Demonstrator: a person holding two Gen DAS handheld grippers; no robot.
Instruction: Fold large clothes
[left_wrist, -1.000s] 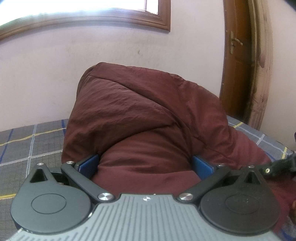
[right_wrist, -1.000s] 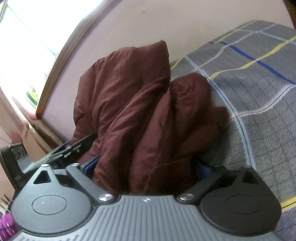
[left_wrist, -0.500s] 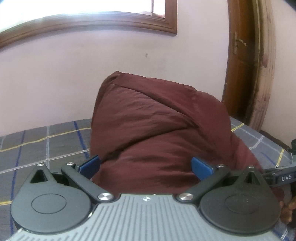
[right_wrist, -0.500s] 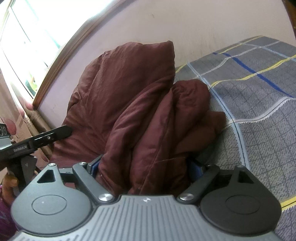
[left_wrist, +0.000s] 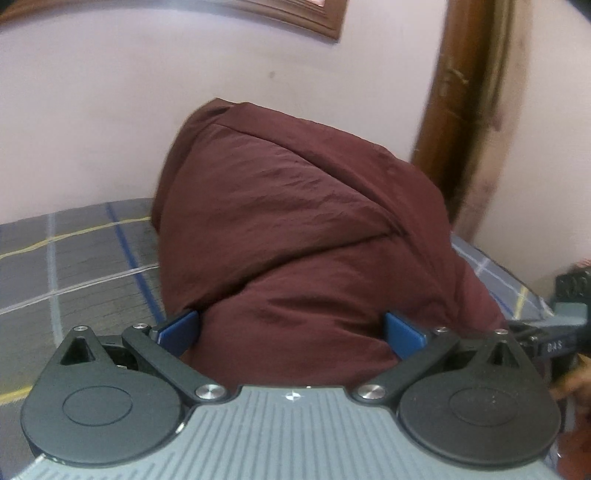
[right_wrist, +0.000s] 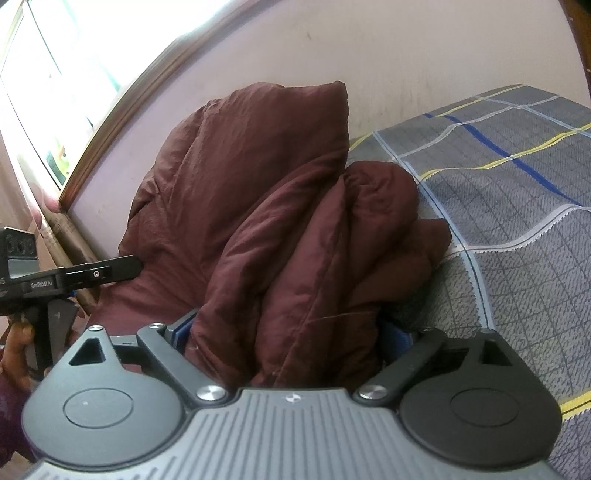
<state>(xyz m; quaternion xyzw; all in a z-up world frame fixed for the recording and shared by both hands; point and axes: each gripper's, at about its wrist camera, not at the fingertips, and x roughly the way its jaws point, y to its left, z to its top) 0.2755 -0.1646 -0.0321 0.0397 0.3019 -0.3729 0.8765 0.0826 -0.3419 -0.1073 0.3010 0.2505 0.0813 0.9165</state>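
Note:
A bulky maroon garment (left_wrist: 295, 221) is heaped on a bed with a grey plaid sheet (left_wrist: 74, 266). My left gripper (left_wrist: 290, 328) is shut on a thick fold of it, and cloth fills the gap between its blue pads. In the right wrist view the garment (right_wrist: 258, 184) rises in a tall flap against the wall, with rolled folds beside it. My right gripper (right_wrist: 288, 332) holds a thick bunch of those folds. Its jaws are opening, and the cloth still presses against both pads. The left gripper (right_wrist: 74, 277) shows at the left, held by a hand (right_wrist: 18, 343).
The bed stands against a pale wall below a wood-framed window (right_wrist: 55, 74). A brown door frame (left_wrist: 472, 110) stands to the right. Bare plaid sheet (right_wrist: 517, 221) stretches right of the garment. The right gripper (left_wrist: 554, 332) shows at the left wrist view's right edge.
The left gripper has drawn away to the left in the right wrist view, taking its fold along, and the flap now stands taller. The right gripper has hardly moved.

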